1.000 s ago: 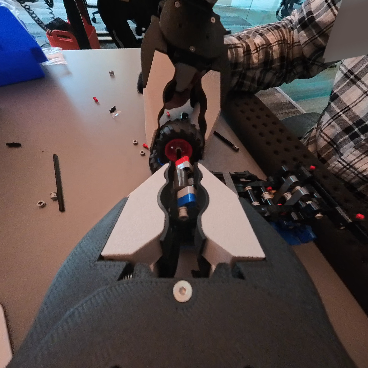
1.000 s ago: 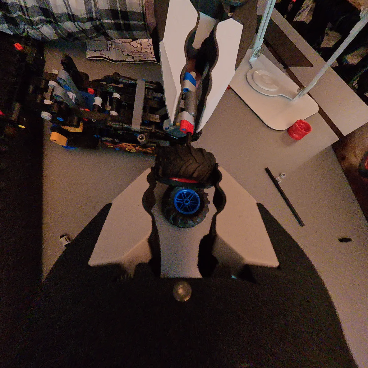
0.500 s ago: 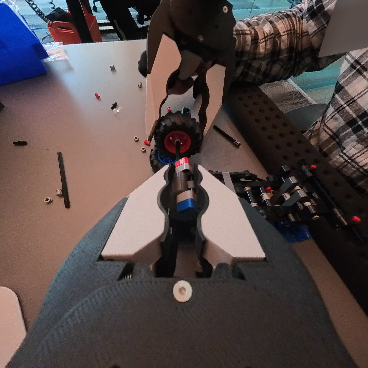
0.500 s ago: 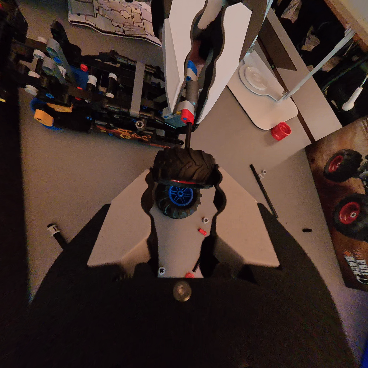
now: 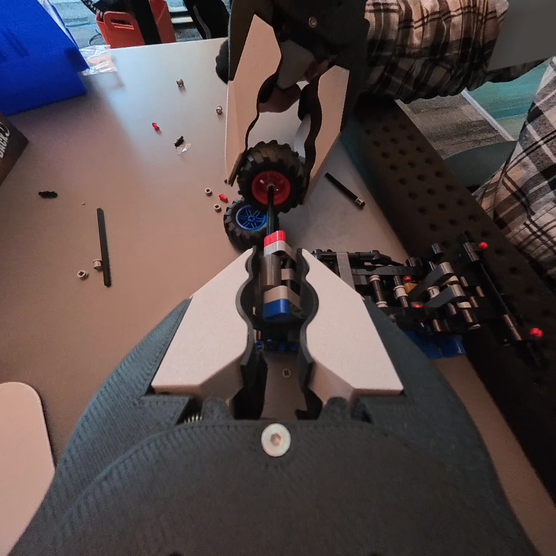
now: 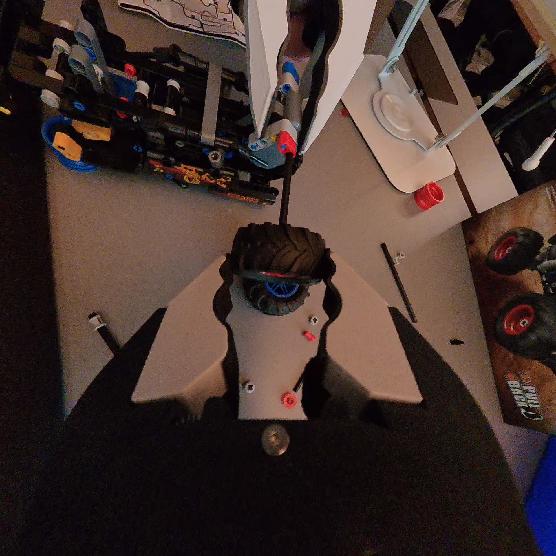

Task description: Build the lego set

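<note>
My left gripper is shut on a grey block with a red tip and a blue end, part of the black Lego chassis. A black axle runs from the red tip into the red hub of a black-tyred wheel. My right gripper is shut on that wheel, clamping the tyre from both sides above the table. The left gripper and the axle also show in the right wheel view. A second wheel with a blue hub lies flat on the table below.
A loose black axle, grey bushes and red pins lie on the table. A red hub sits by a white lamp base. The set's box is at the right. A black perforated board and a plaid sleeve are nearby.
The red-hub wheel and the red-tipped block have drawn apart, so much more black axle shows between them. Both grippers stay shut on their parts and sit higher above the table.
</note>
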`<state>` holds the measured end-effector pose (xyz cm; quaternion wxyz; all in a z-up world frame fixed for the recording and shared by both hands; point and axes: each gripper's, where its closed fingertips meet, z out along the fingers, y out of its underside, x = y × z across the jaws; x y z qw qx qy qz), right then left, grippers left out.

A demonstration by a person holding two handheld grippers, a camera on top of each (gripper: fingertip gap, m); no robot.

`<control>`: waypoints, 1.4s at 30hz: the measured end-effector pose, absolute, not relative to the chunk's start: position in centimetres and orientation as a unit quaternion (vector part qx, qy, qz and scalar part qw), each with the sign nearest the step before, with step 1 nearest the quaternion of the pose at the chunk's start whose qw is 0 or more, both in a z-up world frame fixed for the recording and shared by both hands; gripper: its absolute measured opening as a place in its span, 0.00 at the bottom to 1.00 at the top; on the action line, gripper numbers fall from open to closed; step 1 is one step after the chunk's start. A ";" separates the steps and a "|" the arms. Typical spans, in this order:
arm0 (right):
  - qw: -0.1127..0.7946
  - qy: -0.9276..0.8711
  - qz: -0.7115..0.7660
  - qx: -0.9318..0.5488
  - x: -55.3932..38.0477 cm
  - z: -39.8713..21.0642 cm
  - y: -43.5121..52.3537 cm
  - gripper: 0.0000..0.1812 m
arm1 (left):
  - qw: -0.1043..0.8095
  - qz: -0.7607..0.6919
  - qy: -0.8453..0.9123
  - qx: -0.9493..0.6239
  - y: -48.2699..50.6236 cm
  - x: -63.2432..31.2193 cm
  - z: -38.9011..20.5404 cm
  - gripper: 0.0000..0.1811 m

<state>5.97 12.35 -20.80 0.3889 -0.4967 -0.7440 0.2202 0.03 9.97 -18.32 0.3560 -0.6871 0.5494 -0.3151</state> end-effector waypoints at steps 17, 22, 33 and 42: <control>0.403 -0.733 0.204 -0.508 9.7 -18.4 11.5 0.33 | 0.382 -0.272 0.529 -0.707 10.1 -2.2 -16.1 0.36; 0.427 -0.728 0.210 -0.493 9.0 -15.8 10.1 0.33 | 0.437 -0.225 0.523 -0.697 9.6 -3.2 -11.5 0.37; 0.443 -0.711 0.284 -0.466 5.5 -12.3 4.3 0.33 | 0.521 -0.119 0.530 -0.659 3.3 0.2 -7.0 0.29; 0.428 -0.765 0.251 -0.411 3.0 -12.5 -0.3 0.33 | 0.536 -0.058 0.554 -0.634 -0.7 3.5 -8.5 0.00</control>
